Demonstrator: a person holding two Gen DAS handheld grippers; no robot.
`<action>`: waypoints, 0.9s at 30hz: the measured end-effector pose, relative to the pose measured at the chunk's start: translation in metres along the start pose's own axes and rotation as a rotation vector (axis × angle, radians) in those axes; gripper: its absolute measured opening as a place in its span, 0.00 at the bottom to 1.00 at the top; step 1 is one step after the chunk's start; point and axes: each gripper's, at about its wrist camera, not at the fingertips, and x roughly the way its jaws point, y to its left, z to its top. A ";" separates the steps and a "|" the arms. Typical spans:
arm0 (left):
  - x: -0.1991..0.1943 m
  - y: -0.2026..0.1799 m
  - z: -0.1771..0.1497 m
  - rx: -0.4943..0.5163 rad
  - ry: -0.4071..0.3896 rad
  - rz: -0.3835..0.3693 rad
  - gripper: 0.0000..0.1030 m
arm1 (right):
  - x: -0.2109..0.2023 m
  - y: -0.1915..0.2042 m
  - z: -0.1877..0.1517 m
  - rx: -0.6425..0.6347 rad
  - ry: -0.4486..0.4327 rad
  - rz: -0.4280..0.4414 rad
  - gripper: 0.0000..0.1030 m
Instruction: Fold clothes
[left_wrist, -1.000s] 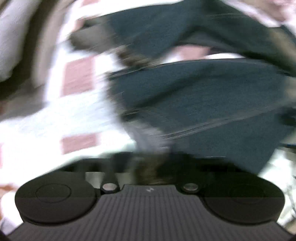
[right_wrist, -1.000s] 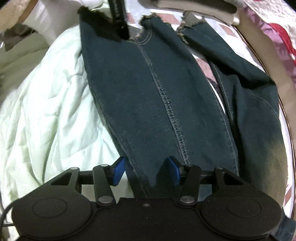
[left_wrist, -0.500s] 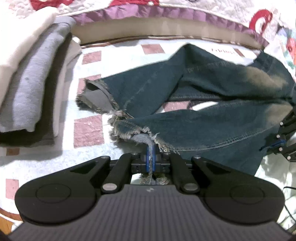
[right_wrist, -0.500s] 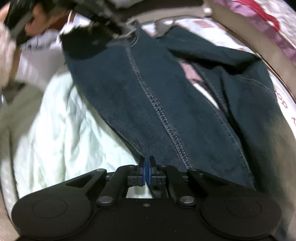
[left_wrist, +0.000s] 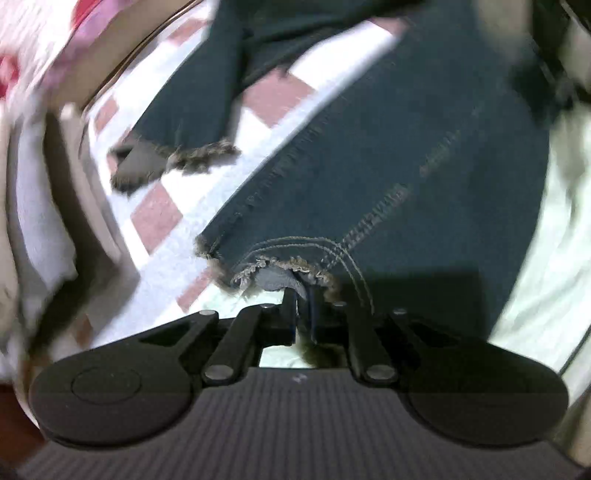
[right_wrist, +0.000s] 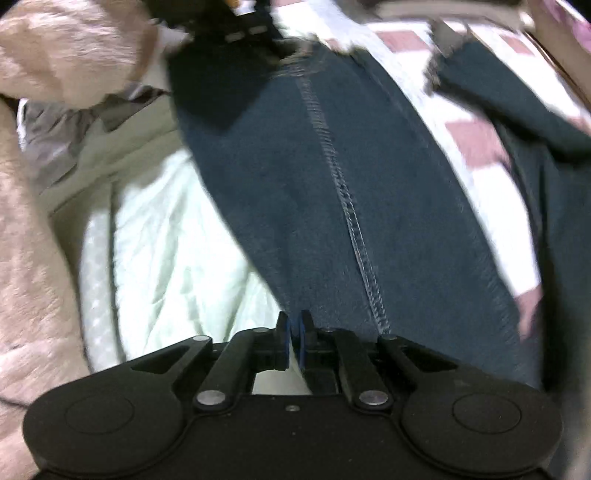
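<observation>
Pinching the dark blue denim jeans (left_wrist: 388, 155), my left gripper (left_wrist: 303, 295) clamps the frayed hem; my right gripper (right_wrist: 294, 332) nips the near side edge. Thin bites could slip if I tug.

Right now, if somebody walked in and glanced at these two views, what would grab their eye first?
The dark blue jeans fill the middle of both views, one leg stretched between the grippers. The left gripper is shut on its frayed hem, and the right gripper pinches the leg's edge near the bottom of its view. Beneath lie a pink-and-white checked cloth and a pale green quilt.
</observation>
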 end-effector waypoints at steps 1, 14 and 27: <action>-0.008 0.002 -0.001 0.007 -0.016 0.011 0.12 | -0.015 -0.001 -0.004 0.021 -0.054 -0.049 0.16; -0.118 0.061 0.064 -0.191 -0.281 0.098 0.30 | -0.185 0.079 0.003 0.163 -0.468 -0.540 0.57; -0.099 0.030 0.170 -0.129 -0.329 -0.150 0.51 | -0.188 -0.138 -0.090 0.741 -0.512 -0.564 0.61</action>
